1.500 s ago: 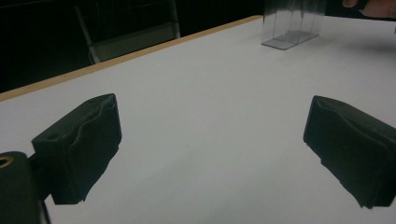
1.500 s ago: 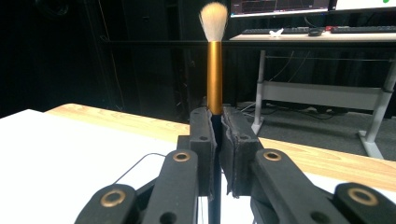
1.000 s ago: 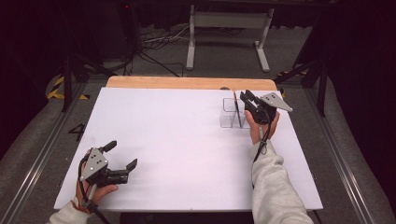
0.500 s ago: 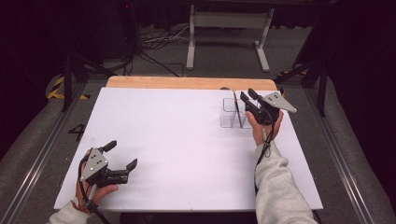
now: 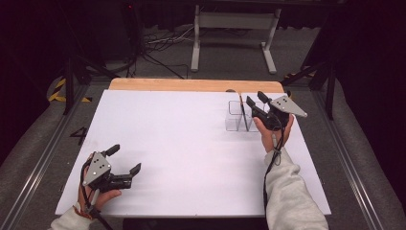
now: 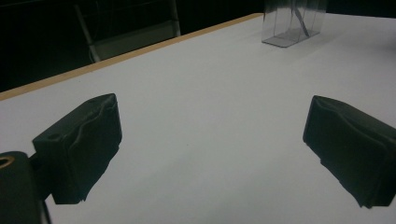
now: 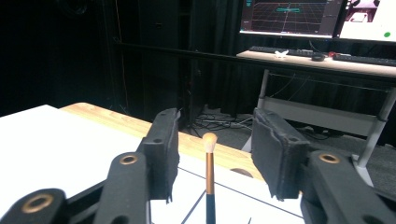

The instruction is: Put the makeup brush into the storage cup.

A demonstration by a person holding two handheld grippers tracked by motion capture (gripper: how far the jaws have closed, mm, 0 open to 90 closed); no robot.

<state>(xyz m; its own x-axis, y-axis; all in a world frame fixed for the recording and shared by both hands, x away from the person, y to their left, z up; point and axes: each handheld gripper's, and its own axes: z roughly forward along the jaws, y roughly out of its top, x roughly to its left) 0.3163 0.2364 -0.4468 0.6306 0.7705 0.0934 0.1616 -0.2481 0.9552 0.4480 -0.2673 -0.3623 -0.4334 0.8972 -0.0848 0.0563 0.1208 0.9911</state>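
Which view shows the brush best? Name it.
The right gripper view: the brush stands upright between the open jaws, pale tip clear. The high view shows a thin dark line in the clear box; the left gripper view, a distant sliver.

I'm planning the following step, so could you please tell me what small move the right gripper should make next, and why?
Probably lift the right gripper straight up and away. Its jaws have just been opening, and the brush stands upright between them with gaps on both sides, seemingly resting in the clear organizer. A straight lift should avoid tipping it.
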